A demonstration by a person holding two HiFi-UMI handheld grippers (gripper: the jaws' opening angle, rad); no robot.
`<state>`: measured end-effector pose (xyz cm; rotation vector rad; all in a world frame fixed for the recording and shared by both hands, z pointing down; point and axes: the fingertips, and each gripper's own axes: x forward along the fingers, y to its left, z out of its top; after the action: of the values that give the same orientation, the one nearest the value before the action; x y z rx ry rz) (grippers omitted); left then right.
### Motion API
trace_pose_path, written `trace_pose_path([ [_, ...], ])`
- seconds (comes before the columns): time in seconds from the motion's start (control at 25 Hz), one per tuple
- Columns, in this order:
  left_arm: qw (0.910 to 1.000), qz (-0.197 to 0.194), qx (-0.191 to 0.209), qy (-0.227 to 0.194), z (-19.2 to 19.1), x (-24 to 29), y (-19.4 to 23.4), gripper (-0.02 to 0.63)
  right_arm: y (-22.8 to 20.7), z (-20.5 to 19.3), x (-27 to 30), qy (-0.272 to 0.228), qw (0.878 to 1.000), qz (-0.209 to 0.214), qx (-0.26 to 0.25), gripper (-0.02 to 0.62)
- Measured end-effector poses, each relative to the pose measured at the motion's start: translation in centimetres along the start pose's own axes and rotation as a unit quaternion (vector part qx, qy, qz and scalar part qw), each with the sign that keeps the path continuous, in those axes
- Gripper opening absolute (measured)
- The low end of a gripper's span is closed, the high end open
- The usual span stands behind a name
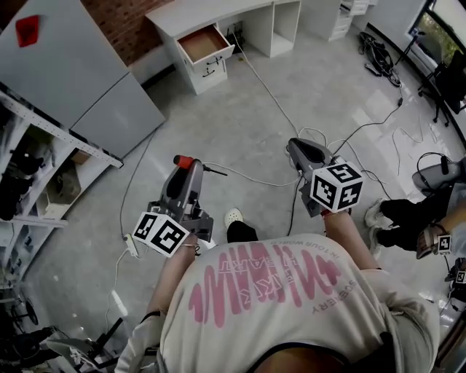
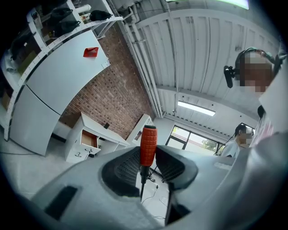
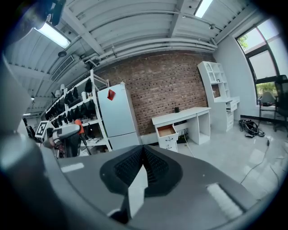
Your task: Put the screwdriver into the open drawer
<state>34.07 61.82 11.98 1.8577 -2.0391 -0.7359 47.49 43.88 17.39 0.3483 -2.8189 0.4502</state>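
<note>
The left gripper (image 2: pixel 147 156) has its jaws clamped on the red-handled screwdriver (image 2: pixel 148 140) near the base of its handle, well apart from the open drawer (image 1: pixel 206 42) under the white counter (image 1: pixel 211 11); the right gripper (image 3: pixel 143 152) has its jaws pressed together, empty; the hold looks narrow, so a jolt, or a trip on the floor cables (image 1: pixel 270 95), could tilt or drop the tool.

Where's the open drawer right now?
Head view, top centre-left: the drawer sticks out of the white desk by the brick wall, well ahead of the left gripper.
</note>
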Motion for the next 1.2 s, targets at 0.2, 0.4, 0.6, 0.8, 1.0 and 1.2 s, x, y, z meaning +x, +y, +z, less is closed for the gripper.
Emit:
trace_pose_path([
  [0.2, 0.9998, -0.015, 0.013, 0.005, 3.4, 4.4, 3.7, 0.112, -0.3, 2.5, 5.6, -0.002, 1.0, 0.003, 0.008, 0.011],
  [0.4, 0.9998, -0.013, 0.013, -0.001, 6.7, 7.2, 8.2, 0.112, 0.3, 4.7, 11.7, 0.002, 1.0, 0.014, 0.006, 0.011],
  [0.6, 0.9997, -0.015, 0.02, -0.008, 9.9, 9.0, 12.2, 0.11, 0.7, 8.3, 16.7, -0.018, 1.0, 0.016, -0.012, 0.011],
  [0.8, 0.9995, -0.026, 0.016, -0.012, 10.3, 9.8, 14.5, 0.11, 1.1, 7.5, 19.8, 0.0, 0.999, 0.018, -0.028, 0.011],
  [1.0, 0.9998, -0.018, 0.002, -0.002, 8.9, 10.2, 16.4, 0.11, 0.8, 5.9, 21.5, 0.018, 0.999, 0.022, -0.017, 0.011],
  [1.2, 1.0, -0.008, -0.003, 0.004, 8.1, 10.3, 17.6, 0.11, 0.4, 5.0, 22.9, 0.021, 0.999, 0.027, 0.001, 0.011],
])
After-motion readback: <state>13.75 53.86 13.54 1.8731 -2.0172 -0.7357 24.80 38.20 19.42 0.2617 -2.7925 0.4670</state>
